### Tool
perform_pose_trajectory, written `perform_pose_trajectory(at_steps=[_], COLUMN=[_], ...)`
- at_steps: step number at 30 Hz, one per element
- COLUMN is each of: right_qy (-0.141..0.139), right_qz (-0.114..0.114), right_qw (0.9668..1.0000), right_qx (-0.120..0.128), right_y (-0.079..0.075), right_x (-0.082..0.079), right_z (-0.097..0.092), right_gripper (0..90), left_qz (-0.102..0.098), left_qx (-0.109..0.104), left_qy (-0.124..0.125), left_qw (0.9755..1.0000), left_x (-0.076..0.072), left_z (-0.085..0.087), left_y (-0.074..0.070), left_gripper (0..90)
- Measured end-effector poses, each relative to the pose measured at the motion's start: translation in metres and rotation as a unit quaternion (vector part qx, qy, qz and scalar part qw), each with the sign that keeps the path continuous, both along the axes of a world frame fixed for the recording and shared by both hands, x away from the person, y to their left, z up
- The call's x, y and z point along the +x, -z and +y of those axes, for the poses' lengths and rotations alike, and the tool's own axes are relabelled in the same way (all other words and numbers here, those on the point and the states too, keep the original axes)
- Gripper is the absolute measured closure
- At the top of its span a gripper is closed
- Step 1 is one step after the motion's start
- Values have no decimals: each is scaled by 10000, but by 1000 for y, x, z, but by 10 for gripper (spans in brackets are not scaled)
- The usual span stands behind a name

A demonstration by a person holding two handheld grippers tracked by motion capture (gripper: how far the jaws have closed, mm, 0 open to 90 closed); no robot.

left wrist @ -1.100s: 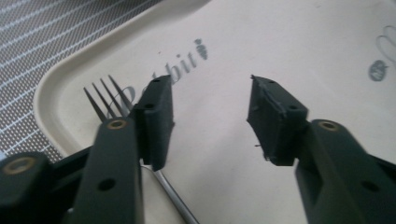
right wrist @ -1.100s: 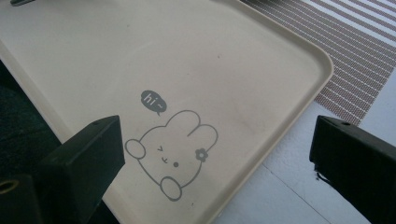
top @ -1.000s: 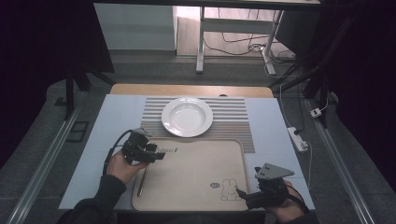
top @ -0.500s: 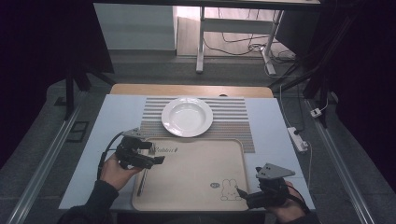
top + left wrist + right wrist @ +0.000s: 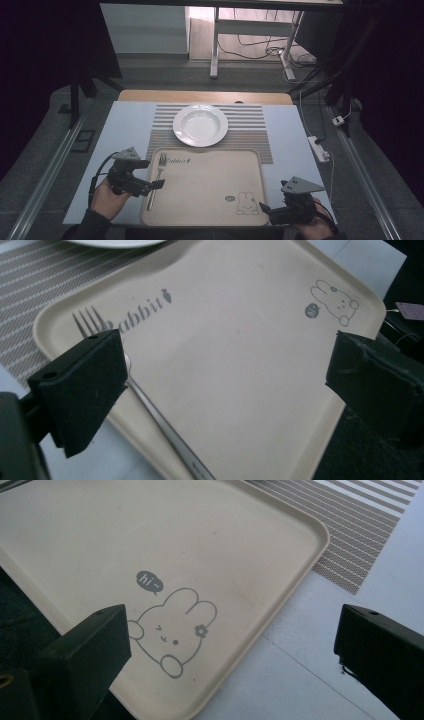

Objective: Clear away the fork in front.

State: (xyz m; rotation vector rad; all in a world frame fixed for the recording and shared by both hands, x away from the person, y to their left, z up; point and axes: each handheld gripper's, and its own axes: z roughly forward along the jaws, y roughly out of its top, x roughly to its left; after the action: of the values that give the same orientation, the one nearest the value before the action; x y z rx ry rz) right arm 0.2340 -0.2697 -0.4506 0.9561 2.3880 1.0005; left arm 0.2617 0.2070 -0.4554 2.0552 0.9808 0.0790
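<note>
A beige tray (image 5: 210, 185) with a rabbit print lies at the table's front. A silver fork (image 5: 154, 182) rests along its left edge, tines pointing away from me. My left gripper (image 5: 150, 174) hovers at that edge, open. Its jaws have just been opening. In the left gripper view the fork (image 5: 150, 410) runs from beside one jaw of the left gripper (image 5: 225, 365) out under the gap, and no pad presses on it. My right gripper (image 5: 267, 210) stands open at the tray's front right corner, its own view, the right gripper (image 5: 230, 630), looking over the rabbit drawing (image 5: 172, 630).
A white plate (image 5: 200, 125) sits on a striped placemat (image 5: 250, 135) just behind the tray. A pale blue mat (image 5: 125, 130) covers the table. A white power strip (image 5: 319, 148) lies off the right edge, and desk legs with cables stand beyond.
The left gripper has drawn back to the left and toward me, off the tray, and its jaws have spread. The fork stays lying on the tray. The right gripper has not moved.
</note>
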Motion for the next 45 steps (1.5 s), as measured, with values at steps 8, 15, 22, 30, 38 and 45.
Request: perform_pose_trajectory(at_steps=[8, 15, 22, 30, 38, 45], right_qy=[149, 319, 472, 594, 662, 727], right_qz=[24, 58, 122, 156, 208, 256], right_qw=[9999, 9995, 9987, 9979, 9974, 9968], right_qx=[46, 57, 151, 193, 198, 218], right_y=[0, 2, 3, 2, 2, 1], right_x=[-4, -6, -8, -11, -15, -18], right_z=[-8, -15, -24, -32, -36, -39], right_gripper=[23, 10, 10, 10, 10, 10], left_qz=[-28, -78, -189, -301, -356, -208], left_qx=[-77, -168, -278, -272, -145, 15], left_qy=[-175, -329, -492, -699, -837, -928], left_qw=[9998, 9993, 9982, 9967, 9958, 9955], left_x=[-24, -45, -61, -76, -86, -91], left_z=[18, 34, 51, 67, 78, 83], left_y=[1, 5, 6, 9, 13, 17], left_gripper=[14, 4, 0, 0, 0, 0])
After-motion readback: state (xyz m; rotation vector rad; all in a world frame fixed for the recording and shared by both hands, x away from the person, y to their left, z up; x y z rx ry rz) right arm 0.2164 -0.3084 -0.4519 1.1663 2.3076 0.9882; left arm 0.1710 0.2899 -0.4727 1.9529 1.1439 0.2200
